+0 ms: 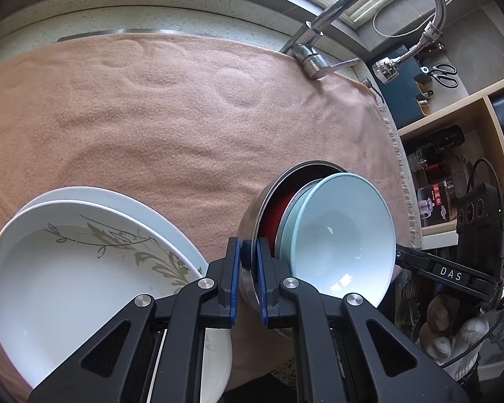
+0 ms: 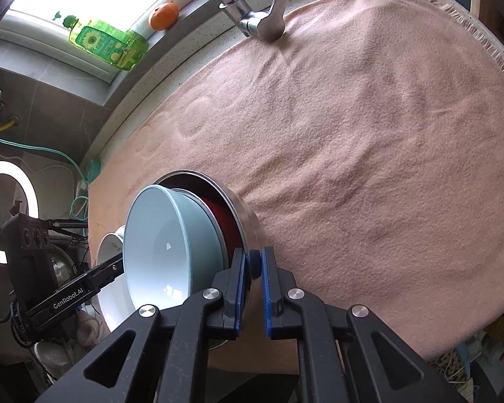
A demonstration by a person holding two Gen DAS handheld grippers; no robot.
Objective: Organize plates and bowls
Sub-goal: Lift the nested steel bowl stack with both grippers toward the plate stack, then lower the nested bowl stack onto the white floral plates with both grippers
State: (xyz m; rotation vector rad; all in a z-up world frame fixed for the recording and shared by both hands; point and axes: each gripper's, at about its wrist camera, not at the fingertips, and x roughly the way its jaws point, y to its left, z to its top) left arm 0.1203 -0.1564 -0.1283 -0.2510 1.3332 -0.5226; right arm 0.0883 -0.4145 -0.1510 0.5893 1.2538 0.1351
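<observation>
A wide pinkish-brown fleece cloth [image 1: 171, 110] is being seen spread over the bench, reaching up to the base of the curved chrome tap [image 1: 314, 62] at the back edge; in the right wrist view the same cloth [image 2: 369, 141] is filling most of the frame.

At the near left of the cloth, a stack of two white ceramic plates [image 1: 70, 268] is being shown, the upper one printed with a grey-gold leaf pattern; in the right wrist view only a part of this stack [image 2: 112, 305] is being seen, behind the bowls.

Just right of the plates, a round stainless-steel bowl with a dark red inside [image 1: 252, 221] is being held up on its edge, tilted so that its opening is facing sideways. Nested inside it is a pale blue ceramic bowl [image 1: 339, 238], with the rim of a second pale blue bowl [image 1: 290, 221] showing behind it.

The steel bowl's rim is being pinched from one side by the left gripper [image 1: 250, 280], its blue-padded jaws closed on the metal wall. The opposite side of the steel bowl [image 2: 248, 221] is being pinched in the same way by the right gripper [image 2: 253, 288], with the pale blue bowl [image 2: 164, 245] lying to its left.

On the window ledge, a green dish-soap bottle [image 2: 109, 42] and an orange fruit [image 2: 164, 16] are being seen.
</observation>
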